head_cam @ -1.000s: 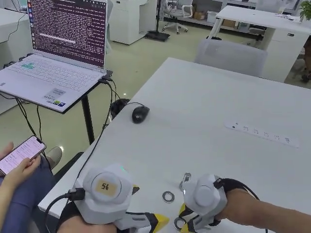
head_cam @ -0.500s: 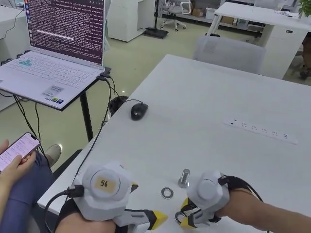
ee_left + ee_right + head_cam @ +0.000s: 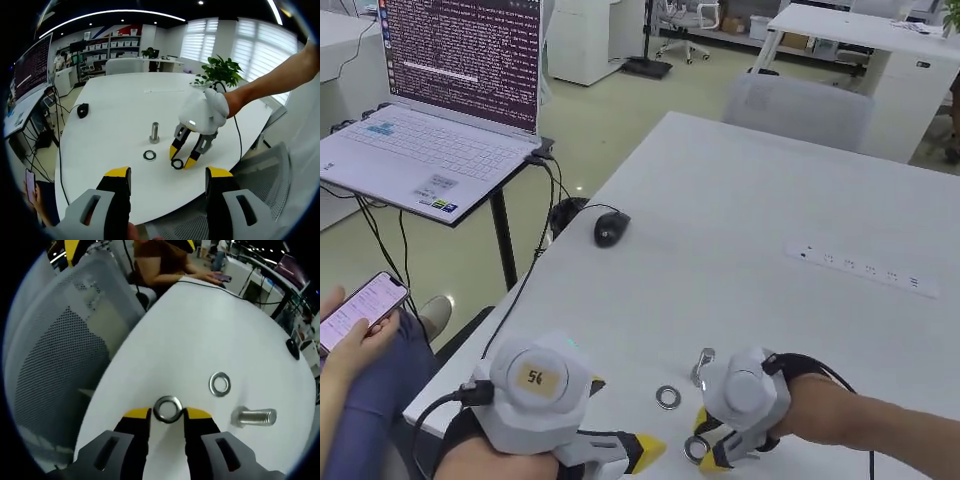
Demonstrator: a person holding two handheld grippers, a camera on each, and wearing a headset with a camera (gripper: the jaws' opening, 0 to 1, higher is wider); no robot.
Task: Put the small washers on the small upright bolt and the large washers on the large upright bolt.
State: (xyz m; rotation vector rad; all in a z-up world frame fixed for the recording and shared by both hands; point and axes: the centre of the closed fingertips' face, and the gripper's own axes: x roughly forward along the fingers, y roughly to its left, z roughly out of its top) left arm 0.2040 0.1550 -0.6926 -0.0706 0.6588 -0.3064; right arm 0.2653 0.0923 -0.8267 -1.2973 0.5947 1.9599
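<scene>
One upright steel bolt (image 3: 704,362) (image 3: 154,132) (image 3: 255,417) stands near the table's front edge. A loose washer (image 3: 668,397) (image 3: 149,155) (image 3: 220,383) lies flat just in front of it. My right gripper (image 3: 703,447) (image 3: 183,156) (image 3: 168,413) points down at the table beside the bolt. Its yellow tips are shut on a second washer (image 3: 695,449) (image 3: 177,163) (image 3: 167,409), which sits at or just above the tabletop. My left gripper (image 3: 645,452) (image 3: 168,175) hovers off the front edge, open, with nothing between its yellow tips.
A black mouse (image 3: 610,229) and a white power strip (image 3: 865,270) lie further back on the white table (image 3: 740,220). A laptop (image 3: 440,100) on a stand and a person holding a phone (image 3: 360,310) are at the left. A mesh chair (image 3: 60,350) stands by the table edge.
The right gripper has barely shifted beside the bolt and still holds its washer. The left gripper and the loose washer have stayed where they were.
</scene>
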